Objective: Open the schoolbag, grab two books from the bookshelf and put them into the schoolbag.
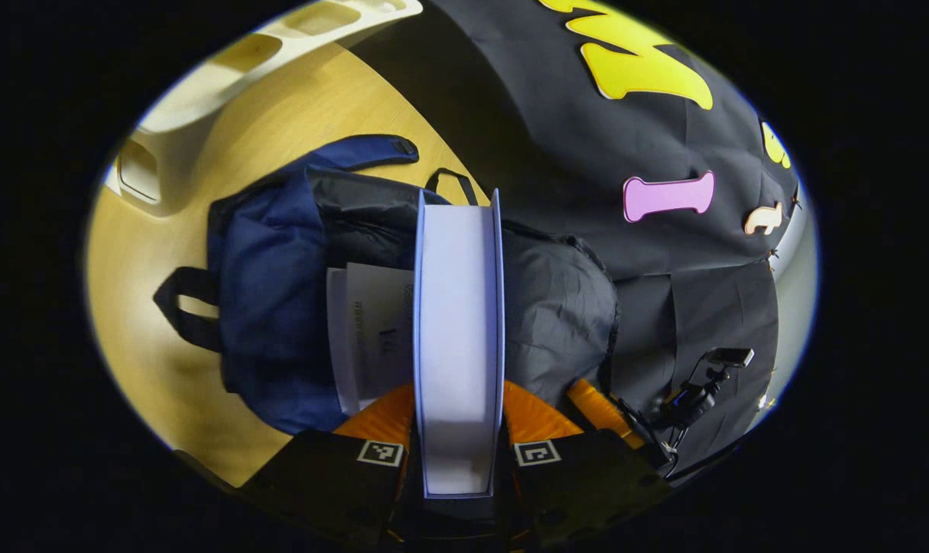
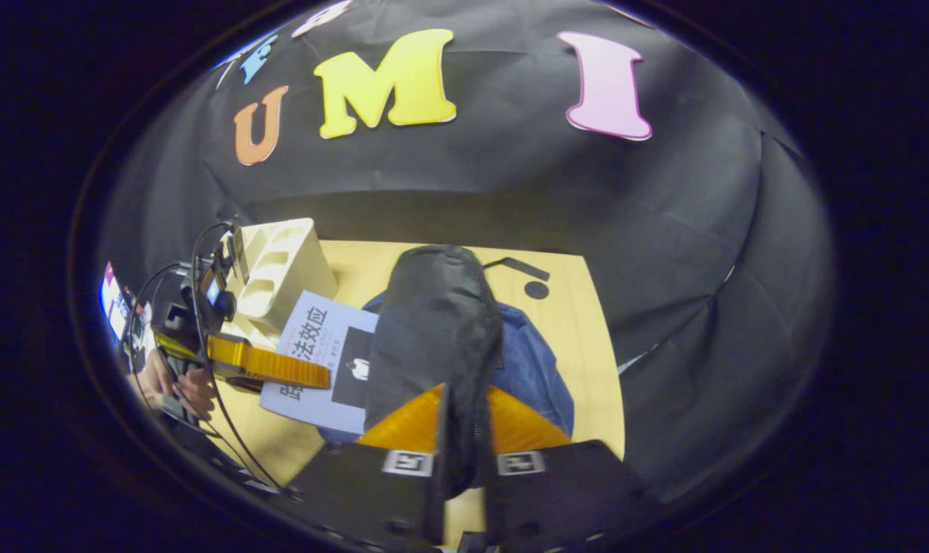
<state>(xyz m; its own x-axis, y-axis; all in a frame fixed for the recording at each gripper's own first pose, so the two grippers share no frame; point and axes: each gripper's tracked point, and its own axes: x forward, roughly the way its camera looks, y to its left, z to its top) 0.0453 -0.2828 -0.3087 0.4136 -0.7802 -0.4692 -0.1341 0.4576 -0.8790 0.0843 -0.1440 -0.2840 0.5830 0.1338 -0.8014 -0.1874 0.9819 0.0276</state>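
My left gripper (image 1: 459, 418) is shut on a book (image 1: 458, 322) with a blue cover, held edge-on over the mouth of the blue schoolbag (image 1: 264, 307). A second book (image 1: 368, 338) with a pale cover lies inside the opening. The schoolbag lies on the wooden table (image 1: 295, 115). My right gripper (image 2: 464, 418) is shut on the bag's dark flap (image 2: 433, 322) and holds it up, with the blue bag body (image 2: 537, 369) below. In the right gripper view the left gripper (image 2: 310, 376) grips the pale-covered book (image 2: 318, 361) beside the flap.
The white bookshelf (image 1: 203, 84) lies at the table's far side, and appears as the bookshelf (image 2: 280, 269) behind the left gripper. A person's hand (image 2: 180, 388) holds that gripper. A small camera on a stand (image 1: 710, 380) with cables stands by the wall.
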